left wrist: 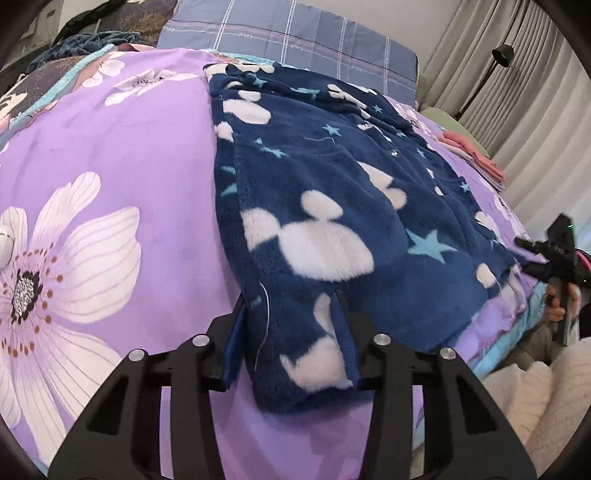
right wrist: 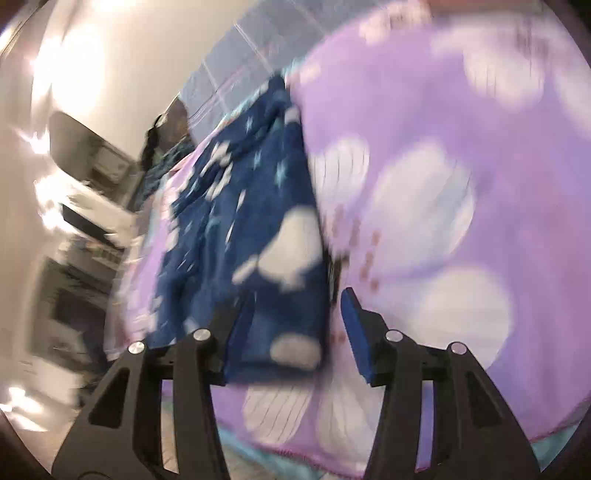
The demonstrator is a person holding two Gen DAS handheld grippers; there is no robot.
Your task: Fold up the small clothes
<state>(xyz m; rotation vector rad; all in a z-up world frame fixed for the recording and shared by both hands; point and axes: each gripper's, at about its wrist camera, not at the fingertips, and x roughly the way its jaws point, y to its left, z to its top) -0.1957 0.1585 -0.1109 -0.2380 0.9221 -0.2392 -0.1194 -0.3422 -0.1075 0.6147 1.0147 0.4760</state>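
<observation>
Blue-padded fingers of the left gripper (left wrist: 291, 332) are clamped on the near hem of the navy fleece garment (left wrist: 332, 206), which lies flat on the purple floral bedspread (left wrist: 110, 155). In the blurred right wrist view, the right gripper (right wrist: 291, 332) stands apart, its 2 fingers straddling the garment's corner. Farther back lie folded pink clothes (left wrist: 476, 162) and a plaid pillow (left wrist: 295, 33).

Left wrist view evenly lit, sharp, fisheye-bent edges; right wrist view motion-blurred, glare upper left, perhaps window.
</observation>
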